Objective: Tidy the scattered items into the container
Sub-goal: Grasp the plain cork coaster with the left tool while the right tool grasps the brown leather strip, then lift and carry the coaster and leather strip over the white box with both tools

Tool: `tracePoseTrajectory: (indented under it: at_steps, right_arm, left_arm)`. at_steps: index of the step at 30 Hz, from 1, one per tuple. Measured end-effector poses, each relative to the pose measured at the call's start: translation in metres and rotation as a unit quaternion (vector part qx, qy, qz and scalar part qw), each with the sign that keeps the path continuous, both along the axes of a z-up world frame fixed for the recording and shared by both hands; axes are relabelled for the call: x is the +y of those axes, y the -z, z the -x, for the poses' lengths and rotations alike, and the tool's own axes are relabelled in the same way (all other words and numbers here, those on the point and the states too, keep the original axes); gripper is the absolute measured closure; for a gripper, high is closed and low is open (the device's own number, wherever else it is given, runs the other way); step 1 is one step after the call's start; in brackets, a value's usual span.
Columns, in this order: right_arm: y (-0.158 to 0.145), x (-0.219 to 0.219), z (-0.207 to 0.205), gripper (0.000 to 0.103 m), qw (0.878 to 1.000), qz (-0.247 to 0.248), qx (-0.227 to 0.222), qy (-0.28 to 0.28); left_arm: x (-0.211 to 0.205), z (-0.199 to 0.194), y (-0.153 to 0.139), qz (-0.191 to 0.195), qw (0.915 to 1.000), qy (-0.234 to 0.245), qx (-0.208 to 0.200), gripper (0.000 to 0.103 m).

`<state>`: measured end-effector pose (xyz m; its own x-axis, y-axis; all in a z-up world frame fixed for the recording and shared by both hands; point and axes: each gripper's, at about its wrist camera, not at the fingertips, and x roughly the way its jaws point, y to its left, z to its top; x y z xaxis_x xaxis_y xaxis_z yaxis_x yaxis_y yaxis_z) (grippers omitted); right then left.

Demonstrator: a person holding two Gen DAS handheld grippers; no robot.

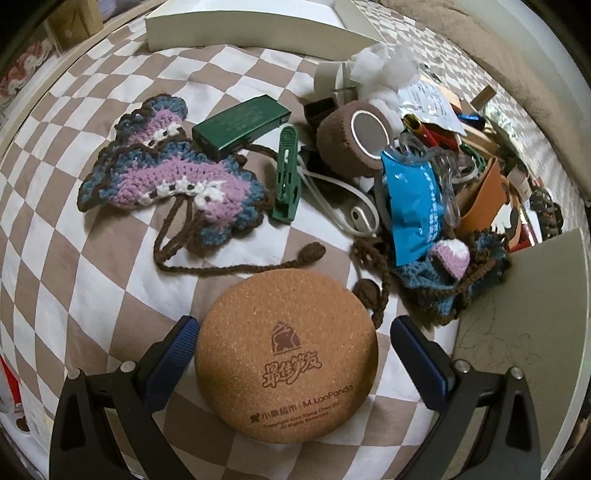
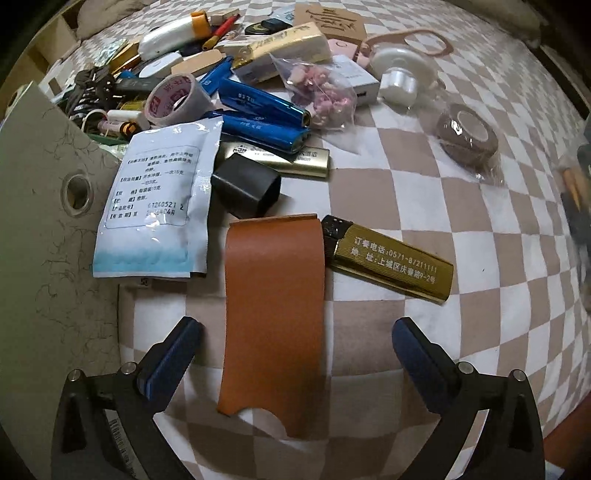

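Observation:
My left gripper (image 1: 293,336) is open around a round cork coaster (image 1: 286,354) that lies flat on the checked cloth; the left pad (image 1: 183,341) is close to its edge, the right pad stands apart. My right gripper (image 2: 295,338) is open, its fingers on either side of an orange leather strip (image 2: 275,314) lying flat between them, not touching. A gold lighter (image 2: 391,264) lies just right of the strip. A grey container wall shows at the right in the left wrist view (image 1: 517,350) and at the left in the right wrist view (image 2: 48,229).
Left wrist view: a crocheted butterfly (image 1: 173,177), green lighter (image 1: 240,125), green clip (image 1: 288,173), brown bandage roll (image 1: 354,136), blue packet (image 1: 413,210) and a white box (image 1: 243,29). Right wrist view: a white sachet (image 2: 159,199), black cap (image 2: 245,190), blue lighters (image 2: 262,110), tape roll (image 2: 173,98).

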<state>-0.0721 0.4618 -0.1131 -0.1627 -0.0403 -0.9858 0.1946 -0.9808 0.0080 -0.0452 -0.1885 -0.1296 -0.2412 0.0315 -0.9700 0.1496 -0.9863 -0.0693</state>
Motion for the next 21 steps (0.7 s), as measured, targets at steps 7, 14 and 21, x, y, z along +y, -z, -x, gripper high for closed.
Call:
tracePoseTrajectory:
  at_steps: [7,14,21]
  right_arm:
    - [-0.009,0.006,-0.003,0.023,1.000,-0.004,0.001,-0.012]
    - [-0.025,0.010,-0.006,0.057,0.999,-0.010,0.015,-0.033]
    - [-0.042,0.022,-0.005,0.057,0.999,-0.006,0.029,-0.032]
  left_arm:
    - [0.007,-0.012,0.003,0.048,0.9979,0.035,-0.023,0.000]
    - [0.005,-0.024,0.000,0.071,0.9957,0.050,-0.031,0.002]
    - [-0.005,-0.037,-0.010,0.059,0.9964,0.055,-0.023,0.002]
